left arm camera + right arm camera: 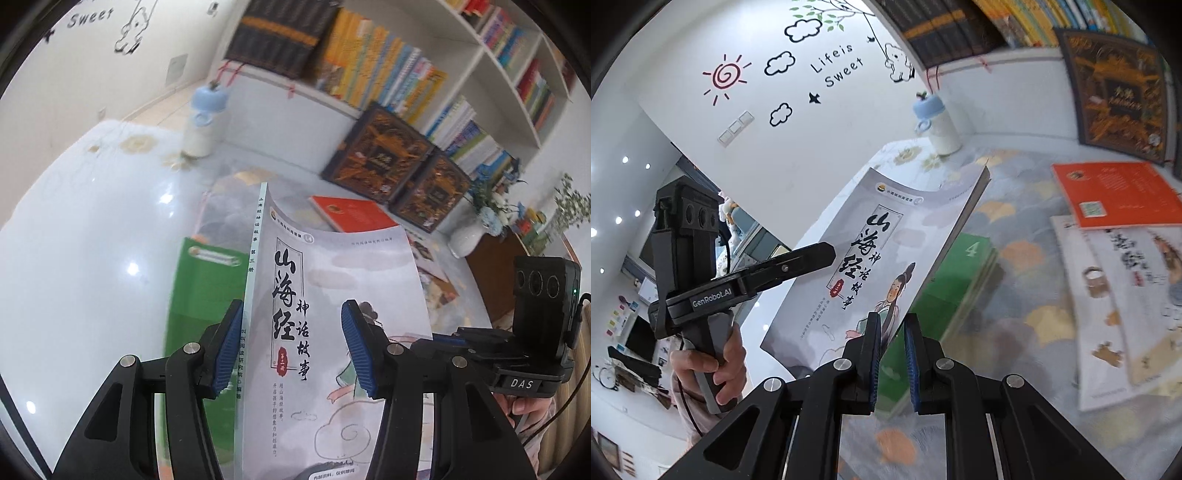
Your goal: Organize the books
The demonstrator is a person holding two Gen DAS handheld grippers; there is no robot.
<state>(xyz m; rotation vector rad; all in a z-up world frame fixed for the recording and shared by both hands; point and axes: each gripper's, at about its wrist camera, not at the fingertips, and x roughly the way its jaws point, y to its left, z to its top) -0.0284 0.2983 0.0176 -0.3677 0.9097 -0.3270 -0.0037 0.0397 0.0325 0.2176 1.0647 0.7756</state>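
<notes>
grey-covered book (325, 295) is hanging tilted over the table (92, 240), right gripper (891, 354) clenching its edge at 6 o'clock, left gripper (291, 347) straddling its spine loosely, green book (960, 273) lying underneath, orange book (1115, 192) sitting at 2 o'clock.

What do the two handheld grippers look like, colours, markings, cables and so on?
Both are black. The left gripper and right gripper have ribbed blue pads, silver pivot bolts and a block with three round lenses. One body reads GenRobot.AI on a grey handle with a black cable; a DAS label marks the other.
</notes>
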